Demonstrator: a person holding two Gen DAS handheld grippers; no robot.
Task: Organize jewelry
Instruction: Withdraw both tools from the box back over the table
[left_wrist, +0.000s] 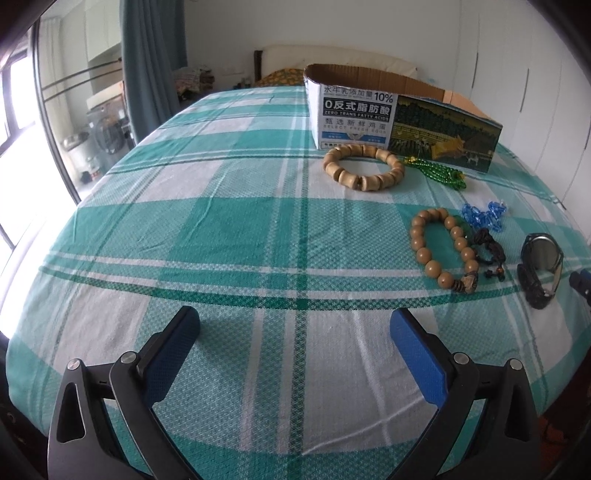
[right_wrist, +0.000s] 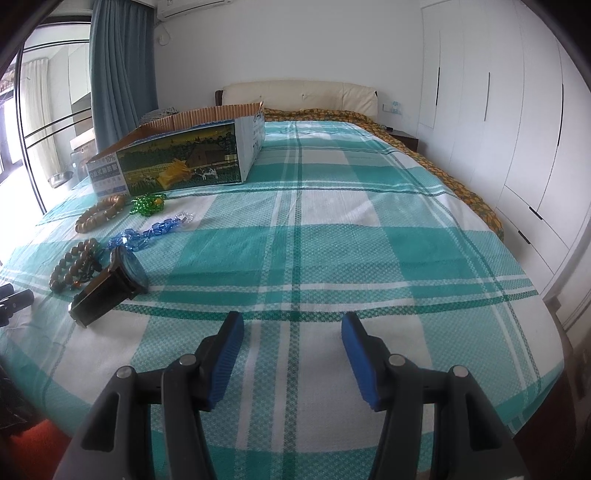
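Observation:
Jewelry lies on a green plaid bed cover. In the left wrist view: a chunky wooden bracelet (left_wrist: 364, 167), green beads (left_wrist: 439, 171), a blue crystal bracelet (left_wrist: 484, 215), a round-bead wooden bracelet (left_wrist: 443, 249) with a dark cord, and a black watch (left_wrist: 541, 269). An open cardboard box (left_wrist: 399, 122) stands behind them. My left gripper (left_wrist: 295, 332) is open and empty, near and left of the items. My right gripper (right_wrist: 291, 336) is open and empty, right of the watch (right_wrist: 110, 288). The box (right_wrist: 181, 158) stands at far left in the right wrist view.
The bed's headboard (right_wrist: 299, 94) and an orange patterned blanket (right_wrist: 461, 192) lie at the far end. White wardrobes (right_wrist: 498, 110) line the right side. A curtain and glass door (left_wrist: 74, 122) stand on the left. The other gripper's tip (left_wrist: 581, 282) shows at the right edge.

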